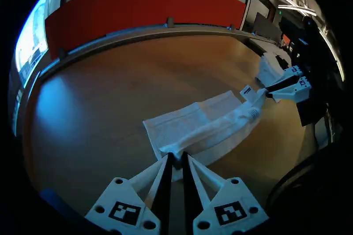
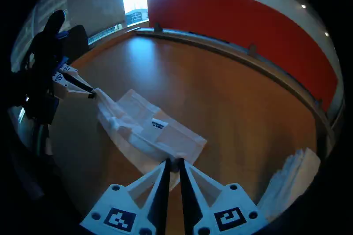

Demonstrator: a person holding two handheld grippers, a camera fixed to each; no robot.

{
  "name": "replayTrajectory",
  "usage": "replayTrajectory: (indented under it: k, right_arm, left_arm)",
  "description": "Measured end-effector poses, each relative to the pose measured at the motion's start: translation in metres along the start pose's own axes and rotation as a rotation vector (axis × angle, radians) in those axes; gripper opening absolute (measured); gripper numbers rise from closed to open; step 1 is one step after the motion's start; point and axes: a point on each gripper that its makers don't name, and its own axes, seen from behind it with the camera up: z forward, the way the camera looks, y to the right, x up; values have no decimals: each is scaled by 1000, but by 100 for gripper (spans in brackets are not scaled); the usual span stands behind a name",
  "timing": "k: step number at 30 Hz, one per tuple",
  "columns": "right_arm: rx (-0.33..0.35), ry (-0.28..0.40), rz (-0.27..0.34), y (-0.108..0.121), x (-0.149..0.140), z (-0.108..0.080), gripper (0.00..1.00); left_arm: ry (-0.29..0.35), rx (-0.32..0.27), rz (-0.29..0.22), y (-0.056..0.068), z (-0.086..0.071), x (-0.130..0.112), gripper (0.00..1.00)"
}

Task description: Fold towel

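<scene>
The fold looks only begun: the left tool [image 1: 176, 161] and right tool [image 2: 173, 165], each pinched narrow on one towel [image 1: 207, 124] end, hold its edge raised mid-frame above the bench [image 1: 123, 85].

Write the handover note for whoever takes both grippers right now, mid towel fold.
Left gripper: shut on one end of the white towel.
Right gripper: shut on the other end.
Towel: one long edge is held up between the two grippers; the rest lies flat on the wooden table. A stack of white cloths lies near the table's edge.
Done: both ends gripped, edge lifted.
Left: probably carry the lifted edge over the flat part, lay it down, release, then fold further if needed.
</scene>
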Motion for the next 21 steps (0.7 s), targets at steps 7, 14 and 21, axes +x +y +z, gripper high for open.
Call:
replayTrajectory:
  k: [7, 14, 21]
  right_arm:
    - [8, -10, 14, 4, 0, 9, 14]
    - [14, -35, 5, 5, -5, 21, 14]
    - [15, -60, 16, 9, -13, 42, 14]
  left_arm:
    - [-13, 0, 4, -4, 8, -1, 15]
    - [-40, 10, 7, -12, 23, -8, 15]
    - [-71, 11, 2, -19, 42, -17, 15]
